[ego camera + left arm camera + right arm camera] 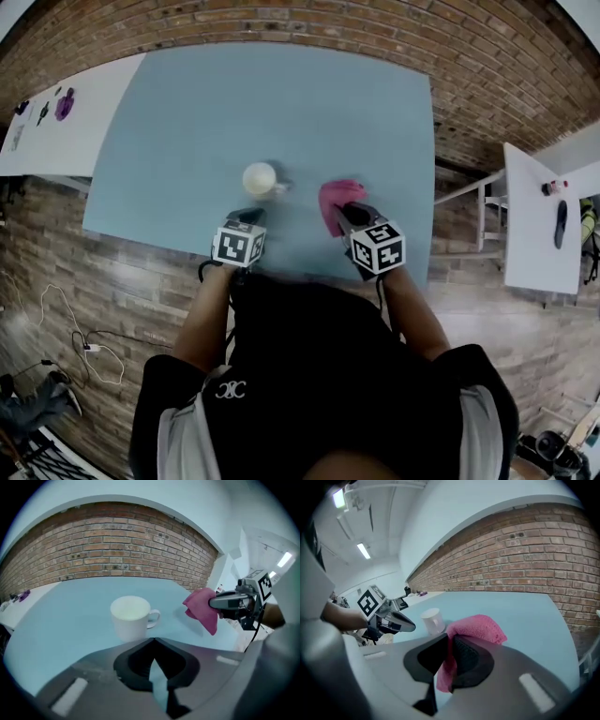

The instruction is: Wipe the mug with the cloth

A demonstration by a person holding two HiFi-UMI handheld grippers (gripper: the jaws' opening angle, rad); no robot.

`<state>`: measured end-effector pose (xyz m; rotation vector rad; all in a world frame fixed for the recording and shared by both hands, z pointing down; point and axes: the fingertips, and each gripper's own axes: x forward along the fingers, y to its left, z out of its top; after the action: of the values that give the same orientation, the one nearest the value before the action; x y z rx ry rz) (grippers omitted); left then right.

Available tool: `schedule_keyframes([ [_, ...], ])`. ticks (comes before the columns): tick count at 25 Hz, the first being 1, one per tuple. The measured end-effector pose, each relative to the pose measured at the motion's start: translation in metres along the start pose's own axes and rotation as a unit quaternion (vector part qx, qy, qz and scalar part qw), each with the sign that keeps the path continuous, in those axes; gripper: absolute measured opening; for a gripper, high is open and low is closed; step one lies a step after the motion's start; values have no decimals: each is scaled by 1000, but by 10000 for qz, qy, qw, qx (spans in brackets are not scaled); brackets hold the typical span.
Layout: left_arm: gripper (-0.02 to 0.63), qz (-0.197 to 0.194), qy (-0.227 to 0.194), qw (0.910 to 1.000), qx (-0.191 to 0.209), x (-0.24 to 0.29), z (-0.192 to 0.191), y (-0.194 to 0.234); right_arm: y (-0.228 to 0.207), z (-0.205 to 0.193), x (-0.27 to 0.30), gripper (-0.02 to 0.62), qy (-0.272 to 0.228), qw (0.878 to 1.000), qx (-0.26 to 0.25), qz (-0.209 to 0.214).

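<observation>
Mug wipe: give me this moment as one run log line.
left gripper: shut, empty | right gripper: shut on pink cloth | white mug: upright on blue table, untouched

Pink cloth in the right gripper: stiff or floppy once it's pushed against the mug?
Likely floppy: the cloth bunches over the right gripper and droops below its shut jaws. Probably light, since that small pinch carries the whole thing. Its nubbly weave looks likely to drag on the mug rather than slide.
</observation>
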<state>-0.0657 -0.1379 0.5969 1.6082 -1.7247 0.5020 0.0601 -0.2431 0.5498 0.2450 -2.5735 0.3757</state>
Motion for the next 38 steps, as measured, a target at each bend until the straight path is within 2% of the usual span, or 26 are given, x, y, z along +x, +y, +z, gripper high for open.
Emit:
schedule_keyframes([
  [6, 2, 288, -174, 9991, -249, -15, -2, -64, -10, -7, -45, 35, -155, 9994, 28, 305],
  [13, 2, 285, -173, 9985, -434, -17, -6, -112, -16, -15, -80, 35, -120, 9992, -94, 379],
  [21, 2, 234, -185, 9987, -403, -23, 0, -114, -18, -11, -81, 35, -101, 9996, 63, 266],
  [29, 2, 296, -185, 9977, -580, -31, -10, -100, -5, -7, -77, 35, -78, 9998, -103, 121],
  [38, 2, 283, -203, 9979, -544, -29, -8, -108, -2, -14, -76, 35, 46, 9997, -196, 129],
])
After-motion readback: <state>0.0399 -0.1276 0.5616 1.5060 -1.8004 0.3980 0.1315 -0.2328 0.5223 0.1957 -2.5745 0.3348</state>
